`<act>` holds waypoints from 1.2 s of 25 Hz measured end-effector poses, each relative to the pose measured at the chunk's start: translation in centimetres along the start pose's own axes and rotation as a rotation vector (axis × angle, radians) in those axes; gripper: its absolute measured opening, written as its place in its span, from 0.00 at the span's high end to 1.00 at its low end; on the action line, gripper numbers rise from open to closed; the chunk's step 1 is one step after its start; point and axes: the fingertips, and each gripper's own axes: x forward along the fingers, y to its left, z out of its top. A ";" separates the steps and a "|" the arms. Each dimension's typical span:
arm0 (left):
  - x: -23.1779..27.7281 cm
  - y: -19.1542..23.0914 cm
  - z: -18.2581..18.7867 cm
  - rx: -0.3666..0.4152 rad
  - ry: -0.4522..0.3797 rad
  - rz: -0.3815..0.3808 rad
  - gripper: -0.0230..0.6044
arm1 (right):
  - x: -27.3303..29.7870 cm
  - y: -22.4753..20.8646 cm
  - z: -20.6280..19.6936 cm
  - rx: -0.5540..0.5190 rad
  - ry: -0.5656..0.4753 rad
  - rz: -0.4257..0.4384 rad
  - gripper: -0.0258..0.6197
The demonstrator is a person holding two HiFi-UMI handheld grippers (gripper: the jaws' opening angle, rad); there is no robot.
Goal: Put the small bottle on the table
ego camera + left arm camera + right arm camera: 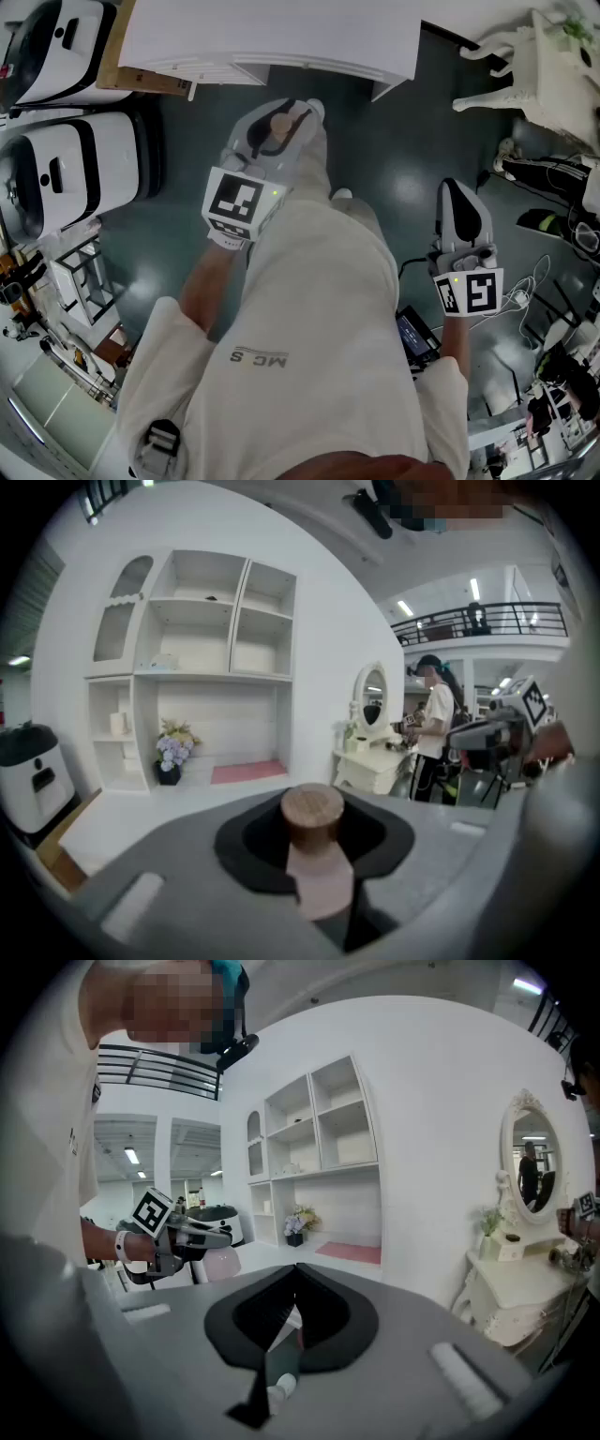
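Note:
The small bottle (312, 813) has a pale pink body and a round wooden cap. My left gripper (314, 855) is shut on it, the cap sticking up between the pads. In the head view the left gripper (279, 120) holds the bottle (280, 123) above the dark floor, just short of the white table (272, 37). The right gripper (454, 189) hangs lower right, jaws together with nothing in them. From the right gripper view, its jaws (294, 1283) are shut and the left gripper (178, 1237) shows at the left with the pink bottle (221, 1262).
White machines (56, 169) stand at the left. A white dresser with a mirror (553, 66) stands at the right, with cables (544, 272) on the floor. A white shelf unit (197, 667) with a flower pot (172, 752) backs the table. A person (436, 728) stands beyond.

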 end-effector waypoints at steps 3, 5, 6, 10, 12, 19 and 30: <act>-5.2 -2.9 -1.3 -0.044 0.017 0.030 0.80 | -3.7 2.7 -0.9 0.015 0.005 0.018 0.96; -8.6 -3.9 -2.1 -0.067 0.028 0.052 0.80 | -5.5 4.7 -1.1 0.029 0.006 0.030 0.96; -10.2 -4.2 -2.4 -0.074 0.034 0.063 0.80 | -6.1 5.8 -1.2 0.036 0.005 0.038 0.96; -15.1 -4.9 -2.9 -0.109 0.035 0.111 0.80 | -7.4 9.1 -0.7 0.037 -0.013 0.071 0.96; -16.3 -5.4 -2.8 -0.113 0.021 0.124 0.80 | -7.7 10.0 -1.0 0.033 -0.018 0.077 0.96; -18.3 -7.5 -1.8 -0.093 0.003 0.127 0.80 | -7.7 12.6 -0.3 0.040 -0.042 0.158 0.96; -21.6 -4.0 -1.3 -0.082 -0.021 0.258 0.80 | -4.2 15.1 -0.5 0.000 -0.016 0.309 0.96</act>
